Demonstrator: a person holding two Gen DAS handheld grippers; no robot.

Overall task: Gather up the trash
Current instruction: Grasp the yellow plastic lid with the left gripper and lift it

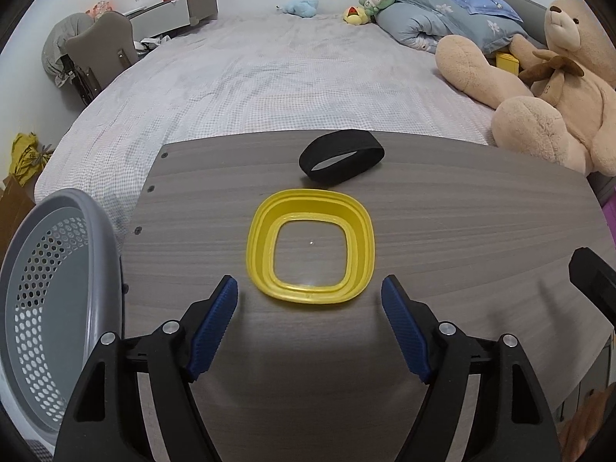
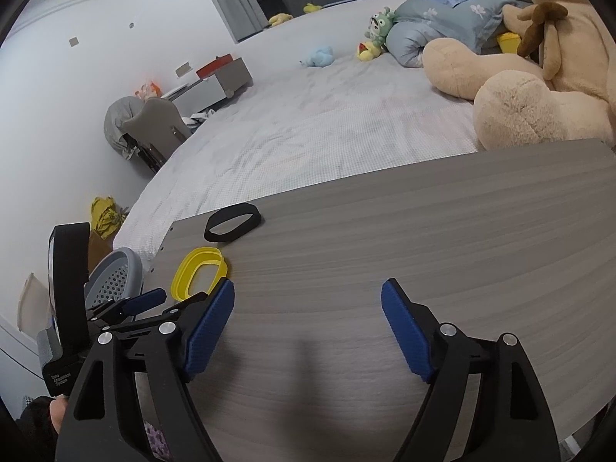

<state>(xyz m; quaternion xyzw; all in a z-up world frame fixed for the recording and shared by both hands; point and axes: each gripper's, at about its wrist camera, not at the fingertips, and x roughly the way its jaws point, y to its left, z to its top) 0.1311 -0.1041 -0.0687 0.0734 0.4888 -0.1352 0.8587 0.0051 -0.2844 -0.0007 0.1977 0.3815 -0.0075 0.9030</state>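
Observation:
A yellow square plastic ring (image 1: 310, 245) lies flat on the grey wooden table (image 1: 462, 231), just ahead of my left gripper (image 1: 310, 300), which is open and empty. A black band (image 1: 342, 161) lies beyond it near the table's far edge. A grey perforated basket (image 1: 50, 300) stands off the table's left edge. My right gripper (image 2: 308, 304) is open and empty over bare table (image 2: 423, 250). In the right wrist view the yellow ring (image 2: 200, 273), the black band (image 2: 232, 223), the basket (image 2: 113, 281) and the left gripper (image 2: 144, 300) sit far left.
A bed (image 1: 269, 77) with a checked sheet lies beyond the table. A large teddy bear (image 1: 539, 88), pillows and small plush toys lie at its right. A chair (image 1: 104, 50) and clutter stand at the left wall.

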